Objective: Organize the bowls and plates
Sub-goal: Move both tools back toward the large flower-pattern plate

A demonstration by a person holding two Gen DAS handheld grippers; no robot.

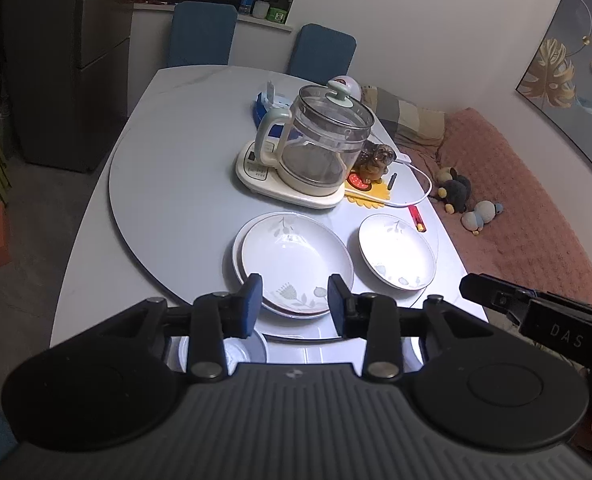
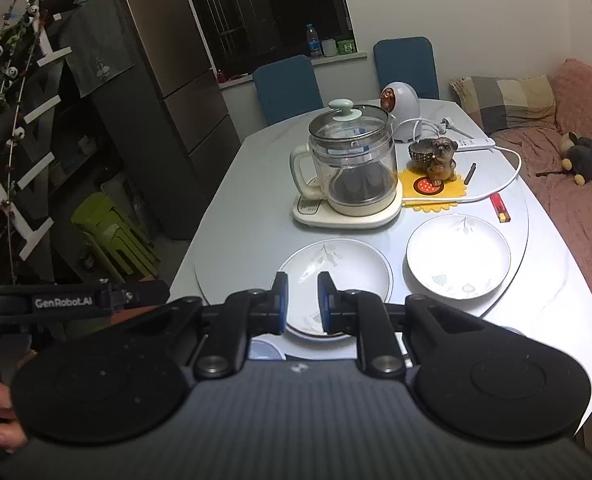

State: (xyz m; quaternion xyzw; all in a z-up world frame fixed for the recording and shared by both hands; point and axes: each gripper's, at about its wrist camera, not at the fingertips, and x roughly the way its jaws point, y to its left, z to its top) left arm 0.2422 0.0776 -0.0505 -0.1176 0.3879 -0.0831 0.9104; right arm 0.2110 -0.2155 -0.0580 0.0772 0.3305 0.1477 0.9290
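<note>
Stacked plates (image 1: pixel 294 258): sitting mid-tabletop (image 1: pixel 168 200), lone plate (image 1: pixel 396 252) just beside.
Handling: glazed, looking slippery, breakable; possibly heavy stacked; taking near rim.
Left gripper (image 1: pixel 294 304): hovering, gaping empty.
Right gripper (image 2: pixel 301 304): pinched closed, carrying nothing.

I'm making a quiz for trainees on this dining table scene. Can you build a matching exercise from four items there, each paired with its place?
Things:
1. glass kettle with pale green lid
2. brown dog figurine
3. red lighter
4. stacked white floral plates

Places:
A. on the yellow sunflower mat
B. near the table's sofa-side edge
C. on a cream base
D. nearest the left gripper

Pairs: 1-C, 2-A, 3-B, 4-D
</note>
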